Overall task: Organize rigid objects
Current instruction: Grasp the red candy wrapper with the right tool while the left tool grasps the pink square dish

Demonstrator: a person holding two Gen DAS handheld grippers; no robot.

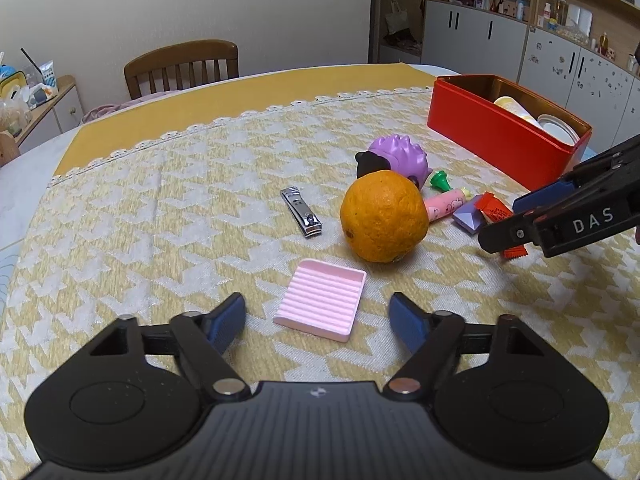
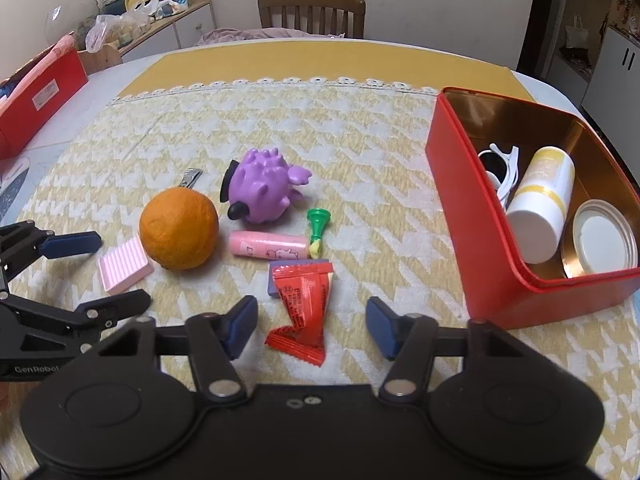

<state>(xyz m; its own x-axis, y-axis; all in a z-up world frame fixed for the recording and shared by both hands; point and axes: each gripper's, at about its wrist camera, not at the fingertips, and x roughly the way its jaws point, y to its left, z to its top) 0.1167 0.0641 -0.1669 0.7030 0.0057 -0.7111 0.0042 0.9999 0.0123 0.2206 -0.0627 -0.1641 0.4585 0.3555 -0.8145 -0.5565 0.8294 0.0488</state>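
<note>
A yellow houndstooth cloth covers the bench; a chair stands at twelve o'clock; the red wrapper lies between the right tool's spread jaws, long axis twelve-to-six; the left tool is spread around a pink tray.

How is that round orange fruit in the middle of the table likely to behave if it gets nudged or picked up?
The round orange fruit looks nearly spherical, so a nudge would probably send it rolling across the yellow patterned tablecloth. Its dimpled peel should give some grip, though curved sides may slip from flat pads. It probably yields slightly under a hard squeeze.
</note>
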